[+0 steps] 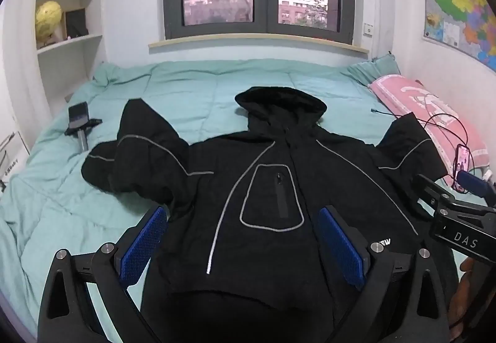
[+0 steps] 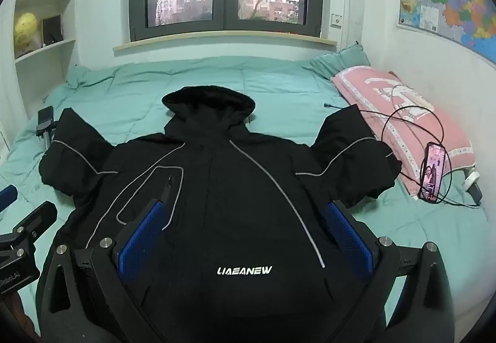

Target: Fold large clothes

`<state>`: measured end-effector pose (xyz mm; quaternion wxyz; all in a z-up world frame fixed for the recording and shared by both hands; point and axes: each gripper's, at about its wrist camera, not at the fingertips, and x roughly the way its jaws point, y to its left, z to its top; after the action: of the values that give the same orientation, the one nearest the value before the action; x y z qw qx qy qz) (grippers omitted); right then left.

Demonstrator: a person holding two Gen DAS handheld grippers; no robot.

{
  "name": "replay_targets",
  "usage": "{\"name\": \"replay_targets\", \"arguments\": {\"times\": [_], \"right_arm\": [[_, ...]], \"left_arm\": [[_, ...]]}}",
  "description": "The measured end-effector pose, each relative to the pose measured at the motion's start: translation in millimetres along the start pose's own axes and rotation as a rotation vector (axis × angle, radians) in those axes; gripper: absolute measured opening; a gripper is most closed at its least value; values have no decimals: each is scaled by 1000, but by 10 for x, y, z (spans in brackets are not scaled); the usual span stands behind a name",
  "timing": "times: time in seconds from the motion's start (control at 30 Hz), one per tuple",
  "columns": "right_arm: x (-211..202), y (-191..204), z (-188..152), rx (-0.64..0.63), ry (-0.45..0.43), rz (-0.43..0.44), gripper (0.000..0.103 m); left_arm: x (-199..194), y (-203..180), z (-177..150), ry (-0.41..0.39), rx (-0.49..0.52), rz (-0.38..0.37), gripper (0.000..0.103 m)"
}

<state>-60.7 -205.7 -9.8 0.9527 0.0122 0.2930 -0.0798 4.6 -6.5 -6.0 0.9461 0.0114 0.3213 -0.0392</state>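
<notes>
A black hooded jacket (image 1: 266, 175) with grey piping lies face up and spread out on the teal bed (image 1: 192, 89), hood toward the window, both sleeves bent outward. It also shows in the right wrist view (image 2: 223, 188), with white lettering near the hem. My left gripper (image 1: 245, 247) is open and empty, hovering over the jacket's lower left front. My right gripper (image 2: 248, 237) is open and empty over the lower right front. Its body (image 1: 458, 219) shows at the right edge of the left wrist view.
A pink pillow (image 2: 400, 113) lies along the right wall with a lit phone (image 2: 432, 171) and a black cable (image 2: 412, 123) on it. A phone holder (image 1: 80, 123) lies on the bed at the left. A bookshelf (image 1: 68, 17) stands at the far left.
</notes>
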Motion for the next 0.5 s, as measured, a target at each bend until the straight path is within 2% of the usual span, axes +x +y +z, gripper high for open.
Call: {"name": "replay_targets", "arguments": {"times": [0.17, 0.4, 0.5], "right_arm": [[-22, 17, -23, -8, 9, -7, 103], [-81, 63, -49, 3, 18, 50, 103], [-115, 82, -58, -3, 10, 57, 103]], "left_arm": [[58, 31, 11, 15, -28, -4, 99], [-134, 130, -71, -43, -53, 12, 99], [-199, 185, -55, -64, -83, -7, 99]]}}
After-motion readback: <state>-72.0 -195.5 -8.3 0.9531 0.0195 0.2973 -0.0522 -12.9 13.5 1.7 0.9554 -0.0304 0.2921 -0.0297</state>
